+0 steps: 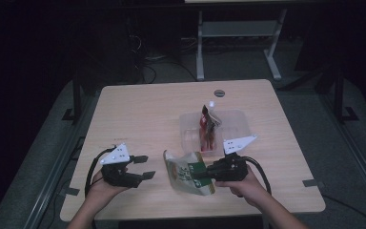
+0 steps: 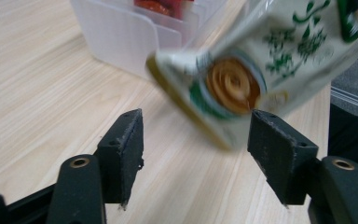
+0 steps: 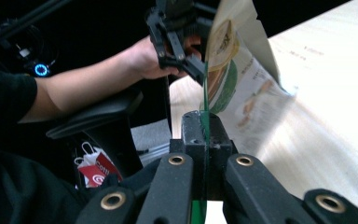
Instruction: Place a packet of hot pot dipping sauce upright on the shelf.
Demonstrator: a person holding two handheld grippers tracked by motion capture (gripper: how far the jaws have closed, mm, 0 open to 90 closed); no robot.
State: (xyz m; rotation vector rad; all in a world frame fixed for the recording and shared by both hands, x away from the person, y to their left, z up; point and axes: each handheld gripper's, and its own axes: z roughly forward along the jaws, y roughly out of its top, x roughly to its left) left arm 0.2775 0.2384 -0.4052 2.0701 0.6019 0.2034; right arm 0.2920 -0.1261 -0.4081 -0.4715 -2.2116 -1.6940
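A white-and-green snack packet [image 1: 183, 171] hangs just above the table near its front edge. My right gripper [image 1: 201, 175] is shut on the packet's right edge. In the right gripper view the jaws [image 3: 205, 135] pinch the packet [image 3: 242, 79] edge-on. My left gripper [image 1: 145, 167] stands open a little to the left of the packet, apart from it. In the left gripper view its fingertips [image 2: 198, 140] are spread, with the blurred packet [image 2: 256, 70] just ahead of them. A clear plastic container [image 1: 190, 131] behind the packet holds an upright red packet [image 1: 207, 124].
The light wooden table [image 1: 138, 114] has a round cable grommet [image 1: 219, 93] near its far edge. The container's ribbed wall [image 2: 116, 42] is close ahead in the left gripper view. A chair and a red-and-white bag [image 3: 95, 170] lie below the table's near side.
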